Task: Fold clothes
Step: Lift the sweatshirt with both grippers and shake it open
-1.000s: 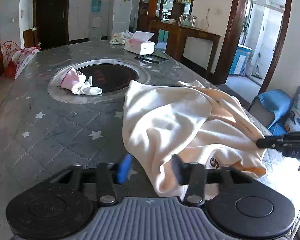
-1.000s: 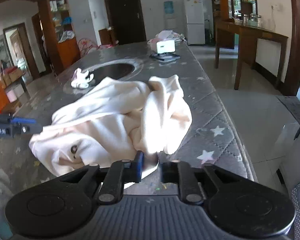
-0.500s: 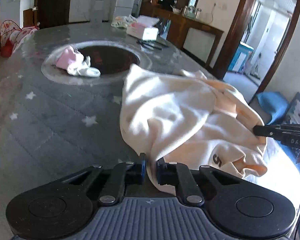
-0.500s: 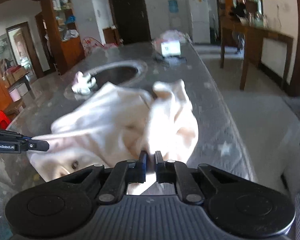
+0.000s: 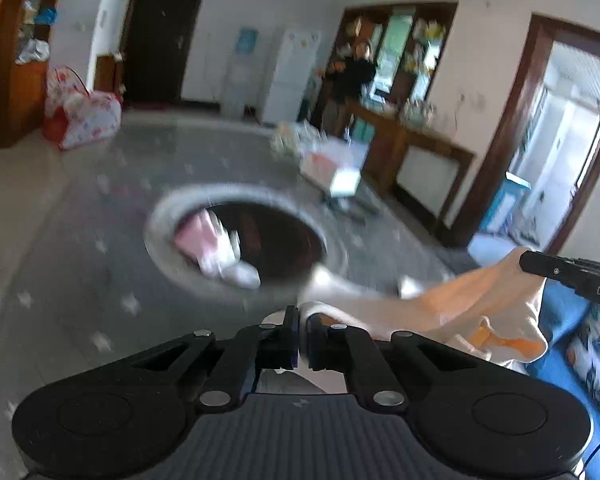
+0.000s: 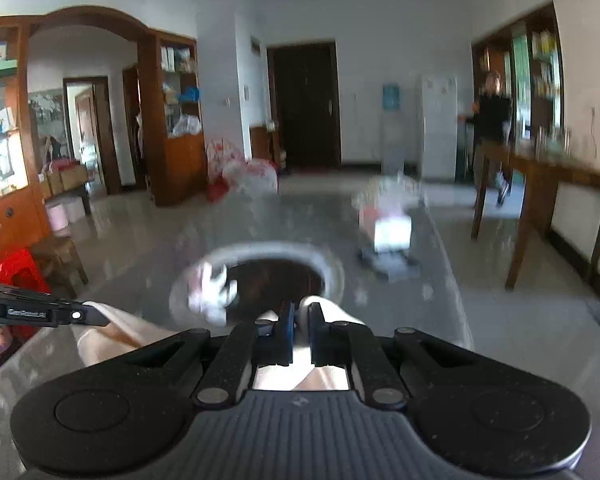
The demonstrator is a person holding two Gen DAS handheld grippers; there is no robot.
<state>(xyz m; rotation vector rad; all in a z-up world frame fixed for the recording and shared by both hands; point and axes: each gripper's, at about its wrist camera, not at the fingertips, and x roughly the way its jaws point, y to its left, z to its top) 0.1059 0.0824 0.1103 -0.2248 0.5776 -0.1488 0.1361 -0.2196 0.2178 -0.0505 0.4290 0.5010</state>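
A cream garment (image 5: pixel 464 300) with an orange lining hangs off the grey star-patterned table (image 5: pixel 72 264), stretched between both grippers. My left gripper (image 5: pixel 302 326) is shut on one edge of it. In the left wrist view the right gripper (image 5: pixel 526 259) comes in from the right edge, clamped on the other edge. In the right wrist view my right gripper (image 6: pixel 300 316) is shut on the garment (image 6: pixel 108 328); the left gripper (image 6: pixel 100 318) enters from the left. Most of the cloth is hidden below the gripper bodies.
A small pink and white cloth (image 5: pixel 216 248) lies on the rim of the round dark inset (image 5: pixel 276 240) in the table. A tissue box (image 5: pixel 332 164) and flat items sit further back. A person (image 6: pixel 490 120) stands by a wooden sideboard (image 6: pixel 548 184).
Both grippers closed on the garment's edges, then rose and lifted it off the table. The views now tilt up toward the room and the cloth hangs stretched between the grippers.
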